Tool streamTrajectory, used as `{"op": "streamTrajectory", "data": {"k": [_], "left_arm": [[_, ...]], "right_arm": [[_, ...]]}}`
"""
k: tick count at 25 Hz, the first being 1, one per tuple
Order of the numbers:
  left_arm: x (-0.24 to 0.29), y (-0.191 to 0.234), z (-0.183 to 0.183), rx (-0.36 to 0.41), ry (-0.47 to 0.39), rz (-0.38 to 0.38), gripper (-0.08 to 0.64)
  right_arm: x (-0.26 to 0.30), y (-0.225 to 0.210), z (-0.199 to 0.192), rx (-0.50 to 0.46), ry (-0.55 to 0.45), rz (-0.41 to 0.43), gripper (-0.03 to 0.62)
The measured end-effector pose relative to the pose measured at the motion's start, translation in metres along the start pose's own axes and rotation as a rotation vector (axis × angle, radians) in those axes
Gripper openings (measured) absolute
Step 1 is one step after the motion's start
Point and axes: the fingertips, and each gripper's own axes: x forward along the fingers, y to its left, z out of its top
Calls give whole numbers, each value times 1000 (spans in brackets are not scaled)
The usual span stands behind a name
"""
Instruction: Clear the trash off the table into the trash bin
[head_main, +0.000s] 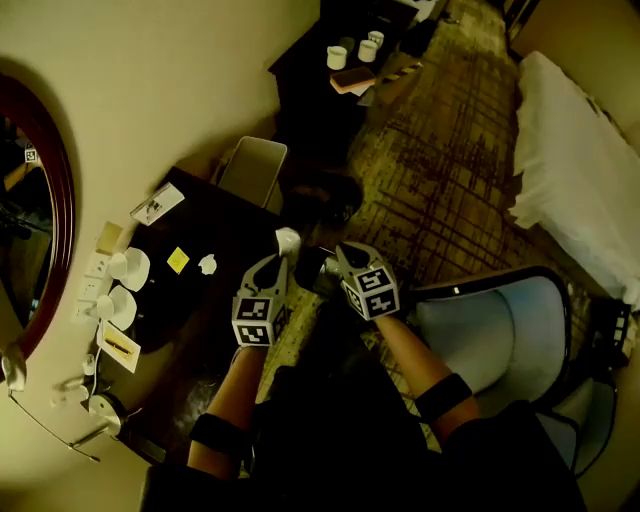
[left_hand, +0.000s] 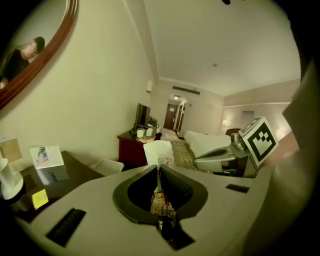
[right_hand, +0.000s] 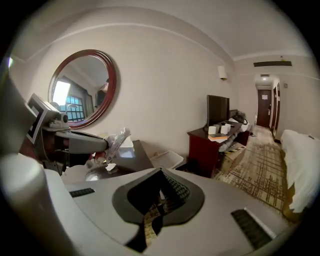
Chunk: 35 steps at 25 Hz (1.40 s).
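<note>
The glossy dark worktop (head_main: 215, 225) ends in a straight edge, with open patterned carpet (head_main: 450, 180) at 1 o'clock and the white rectangular bin (head_main: 252, 170) at 12. At that edge the left tongs (head_main: 283, 250) pinch a crinkly clear wrapper (head_main: 288, 238); the right tongs (head_main: 322, 268) are pressed together alongside.

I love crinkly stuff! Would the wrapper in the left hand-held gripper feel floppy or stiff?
Probably floppy: the wrapper looks thin and crumpled. Likely very light too, since the left hand-held gripper holds it by one end.
</note>
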Motion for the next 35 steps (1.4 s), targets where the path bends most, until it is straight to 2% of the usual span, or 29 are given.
{"op": "streamTrajectory", "data": {"k": [4,8,16,22,28,35], "left_arm": [[41,-27,-4,25,42,-77,15],[74,-55,-24,23,116,-135,15],[149,-72,-119,14,300,-186,15],[203,-61,-219,-9,414,-185,15],[249,-22,-341,-23,472,-143,15],[284,6,-458,-81,526,-121,17]], "right_arm": [[-10,-34,-14,53,26,-69,2],[-6,-59,-52,94,77,-86,2],[41,-89,-138,183,183,-88,2],[100,-96,-230,275,240,-59,2],[159,-91,-331,293,293,-39,2],[220,-89,-435,307,331,-50,2]]}}
